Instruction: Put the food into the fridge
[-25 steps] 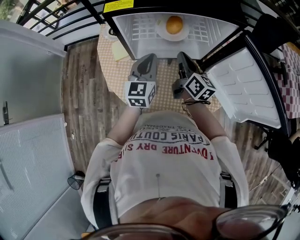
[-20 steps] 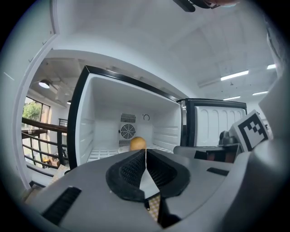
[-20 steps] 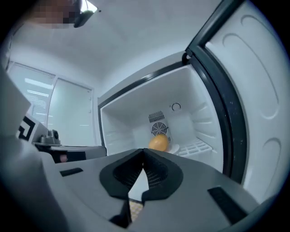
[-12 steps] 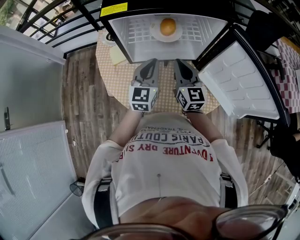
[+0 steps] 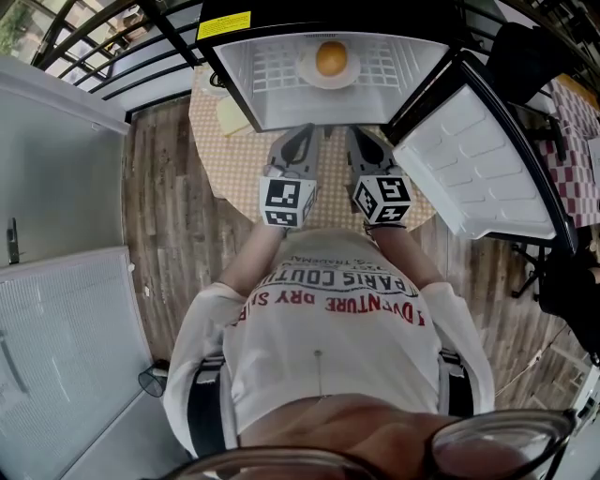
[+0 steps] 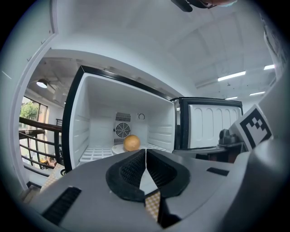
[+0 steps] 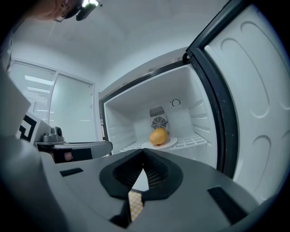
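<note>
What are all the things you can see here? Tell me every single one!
fridge: one, white inside with a black frame, open, on the table
fridge door: one, white inside, swung open at the right
fruit: one, orange, on the plate
plate: one, white, on the fridge's wire shelf
table: one, tan checked top, under the fridge
paper: one, pale yellow, on the table left of the fridge
label: one, yellow, on the fridge top
floor: one, brown wood, around the table
shirt: one, white with print, on the person
left gripper: one, grey, shut, empty, facing the fridge
right gripper: one, grey, shut, empty, facing the fridge
</note>
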Demonstrator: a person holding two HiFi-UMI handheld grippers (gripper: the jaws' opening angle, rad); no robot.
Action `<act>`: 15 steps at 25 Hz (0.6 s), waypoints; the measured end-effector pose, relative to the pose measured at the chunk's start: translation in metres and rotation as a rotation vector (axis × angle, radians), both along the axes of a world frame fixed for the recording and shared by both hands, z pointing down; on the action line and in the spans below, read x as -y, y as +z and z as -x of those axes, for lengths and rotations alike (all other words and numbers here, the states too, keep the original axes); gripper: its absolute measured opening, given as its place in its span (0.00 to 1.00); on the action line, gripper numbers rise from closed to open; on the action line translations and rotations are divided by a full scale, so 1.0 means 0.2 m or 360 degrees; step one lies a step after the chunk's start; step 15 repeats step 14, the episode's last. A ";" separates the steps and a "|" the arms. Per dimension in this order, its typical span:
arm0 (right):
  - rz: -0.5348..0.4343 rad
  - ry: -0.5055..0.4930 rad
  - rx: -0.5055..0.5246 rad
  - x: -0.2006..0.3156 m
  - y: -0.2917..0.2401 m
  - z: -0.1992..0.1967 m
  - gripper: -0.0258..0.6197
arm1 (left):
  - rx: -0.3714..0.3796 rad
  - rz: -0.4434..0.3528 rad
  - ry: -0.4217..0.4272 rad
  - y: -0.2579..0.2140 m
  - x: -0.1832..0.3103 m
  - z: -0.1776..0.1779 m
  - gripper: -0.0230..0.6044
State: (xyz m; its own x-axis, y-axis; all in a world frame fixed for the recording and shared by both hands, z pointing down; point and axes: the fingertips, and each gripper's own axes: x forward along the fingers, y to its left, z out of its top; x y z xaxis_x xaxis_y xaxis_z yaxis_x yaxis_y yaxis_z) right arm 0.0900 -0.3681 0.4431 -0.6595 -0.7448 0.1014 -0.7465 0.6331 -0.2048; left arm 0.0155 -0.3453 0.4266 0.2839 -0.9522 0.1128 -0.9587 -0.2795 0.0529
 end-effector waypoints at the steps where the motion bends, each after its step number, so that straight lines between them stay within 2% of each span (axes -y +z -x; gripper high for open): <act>1: 0.0000 0.0000 0.0000 0.00 0.00 0.00 0.08 | 0.0003 0.0002 0.0001 0.00 0.00 0.00 0.08; 15: 0.0065 -0.0054 -0.0005 0.04 0.04 0.05 0.08 | -0.0003 0.0021 -0.0019 0.01 0.03 0.03 0.08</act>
